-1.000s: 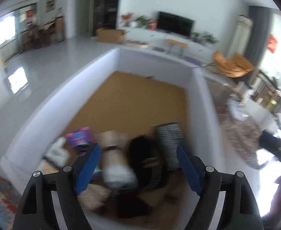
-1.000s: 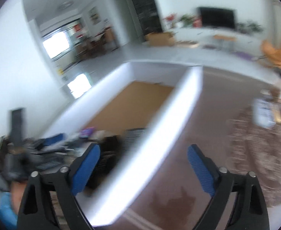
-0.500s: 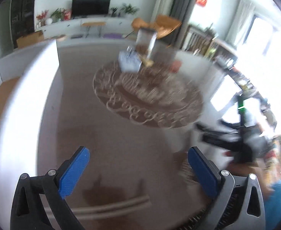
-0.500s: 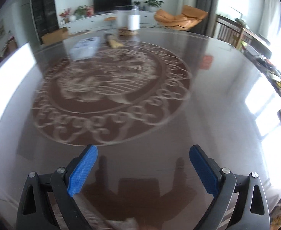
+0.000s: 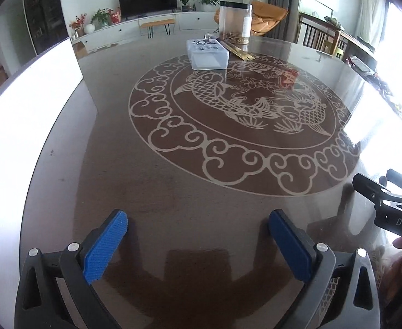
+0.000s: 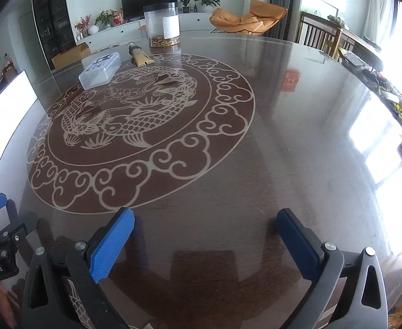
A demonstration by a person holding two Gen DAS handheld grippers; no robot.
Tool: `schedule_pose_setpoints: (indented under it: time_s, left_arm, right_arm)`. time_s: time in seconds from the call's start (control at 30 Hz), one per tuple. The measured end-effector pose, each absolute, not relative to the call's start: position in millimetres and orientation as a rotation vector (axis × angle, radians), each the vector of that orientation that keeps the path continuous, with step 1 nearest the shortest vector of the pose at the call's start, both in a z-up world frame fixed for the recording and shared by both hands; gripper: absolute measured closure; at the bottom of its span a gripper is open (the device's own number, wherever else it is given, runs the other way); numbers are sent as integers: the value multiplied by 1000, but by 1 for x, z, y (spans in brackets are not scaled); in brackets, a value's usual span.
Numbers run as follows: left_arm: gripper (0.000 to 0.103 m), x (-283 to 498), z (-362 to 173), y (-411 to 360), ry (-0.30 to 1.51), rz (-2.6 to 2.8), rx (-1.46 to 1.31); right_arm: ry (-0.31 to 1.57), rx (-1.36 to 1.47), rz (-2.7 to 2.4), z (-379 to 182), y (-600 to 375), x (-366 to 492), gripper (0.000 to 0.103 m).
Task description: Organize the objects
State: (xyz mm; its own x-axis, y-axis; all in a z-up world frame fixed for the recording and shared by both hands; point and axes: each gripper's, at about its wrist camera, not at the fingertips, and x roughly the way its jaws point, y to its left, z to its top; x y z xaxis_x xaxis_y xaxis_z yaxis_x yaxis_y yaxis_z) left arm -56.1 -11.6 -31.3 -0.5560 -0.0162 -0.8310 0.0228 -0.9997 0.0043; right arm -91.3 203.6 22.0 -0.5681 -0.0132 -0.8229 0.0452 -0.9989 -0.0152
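Observation:
My left gripper [image 5: 198, 227] is open and empty, low over the near part of a dark round table [image 5: 190, 192] with a pale fish pattern. My right gripper [image 6: 205, 226] is open and empty beside it, to the right. At the far side of the table lie a clear plastic box [image 5: 207, 54], a gold tube [image 5: 238, 50] and a tall clear jar [image 5: 235, 23]. The same box [image 6: 100, 70], tube [image 6: 140, 56] and jar [image 6: 162, 26] show in the right wrist view. All are far from both grippers.
A white wall of a large box [image 5: 22, 115] stands along the table's left side. The right gripper's body [image 5: 387, 208] shows at the right edge of the left wrist view. Chairs [image 6: 319, 38] stand beyond the far right rim. A cluttered ledge [image 6: 393, 93] runs at the right.
Both grippers have swung right, away from the white box with its jumbled items, and now face the round table. Both stayed open and empty.

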Motion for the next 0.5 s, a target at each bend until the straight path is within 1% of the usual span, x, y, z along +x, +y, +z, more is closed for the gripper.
schedule_pose_setpoints:
  time_s: [0.5]
  left_arm:
    - [0, -56, -29, -11, 9, -2754, 1468]
  right_arm:
    - [52, 1443, -2755, 23, 202, -89, 0]
